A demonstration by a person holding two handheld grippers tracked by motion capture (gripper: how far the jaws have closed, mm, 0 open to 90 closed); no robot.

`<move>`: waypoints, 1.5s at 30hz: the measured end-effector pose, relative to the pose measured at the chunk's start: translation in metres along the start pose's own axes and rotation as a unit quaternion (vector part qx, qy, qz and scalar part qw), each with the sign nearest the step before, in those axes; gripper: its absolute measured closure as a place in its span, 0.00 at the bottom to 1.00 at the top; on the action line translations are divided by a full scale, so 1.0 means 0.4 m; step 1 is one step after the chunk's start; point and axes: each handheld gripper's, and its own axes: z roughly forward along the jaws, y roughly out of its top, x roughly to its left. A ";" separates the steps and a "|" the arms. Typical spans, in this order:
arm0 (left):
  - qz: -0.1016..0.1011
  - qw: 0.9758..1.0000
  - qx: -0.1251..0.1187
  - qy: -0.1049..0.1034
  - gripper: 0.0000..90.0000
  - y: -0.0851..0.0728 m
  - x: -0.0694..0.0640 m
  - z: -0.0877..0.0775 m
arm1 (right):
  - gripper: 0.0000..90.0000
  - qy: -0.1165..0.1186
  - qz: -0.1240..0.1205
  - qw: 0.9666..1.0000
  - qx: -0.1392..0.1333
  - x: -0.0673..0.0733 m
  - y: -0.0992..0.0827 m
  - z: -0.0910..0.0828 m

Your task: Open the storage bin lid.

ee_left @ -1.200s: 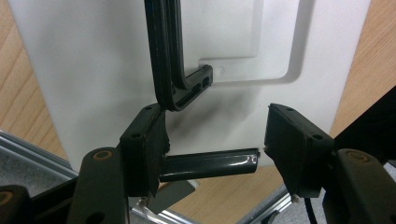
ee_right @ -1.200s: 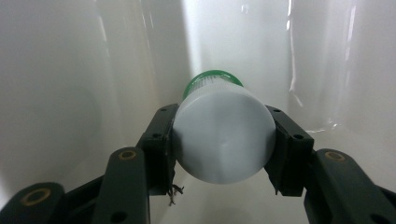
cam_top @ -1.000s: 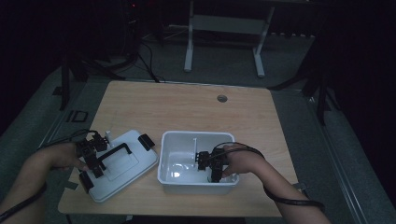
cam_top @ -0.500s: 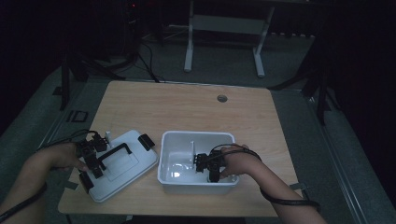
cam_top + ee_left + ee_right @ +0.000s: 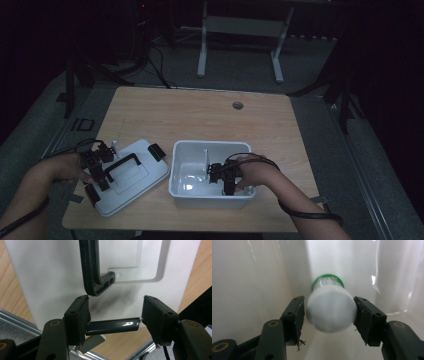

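Note:
A white lid (image 5: 142,175) with a black handle (image 5: 122,162) lies on the table, left of a white bin (image 5: 210,199). My left gripper (image 5: 100,182) is at the lid's near-left end. In the left gripper view, the left gripper (image 5: 113,315) is shut on the lid's black clasp (image 5: 112,326), with the handle (image 5: 91,277) beyond it. My right gripper (image 5: 220,176) reaches into the bin. Its jaws have just been opening. A white bottle with a green band (image 5: 329,312), blurred, sits between the parted pads of the right gripper (image 5: 329,315).
The wooden table (image 5: 200,115) has a small round hole (image 5: 238,105) near its far edge. A second black clasp (image 5: 156,150) sits on the lid's far-right end. Desk legs and cables stand on the dark floor beyond.

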 end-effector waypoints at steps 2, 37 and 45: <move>-0.001 1.000 -0.001 0.001 0.43 0.000 -0.001 -0.002 | 0.48 -0.001 0.000 1.000 -0.009 -0.003 -0.007 -0.015; 0.014 1.000 -0.004 0.007 0.43 0.015 -0.015 -0.007 | 0.34 -0.037 0.031 0.992 -0.119 -0.020 -0.210 -0.232; 0.011 1.000 -0.009 0.008 0.43 0.007 -0.013 -0.008 | 0.18 -0.034 0.046 0.989 -0.138 -0.035 -0.280 -0.227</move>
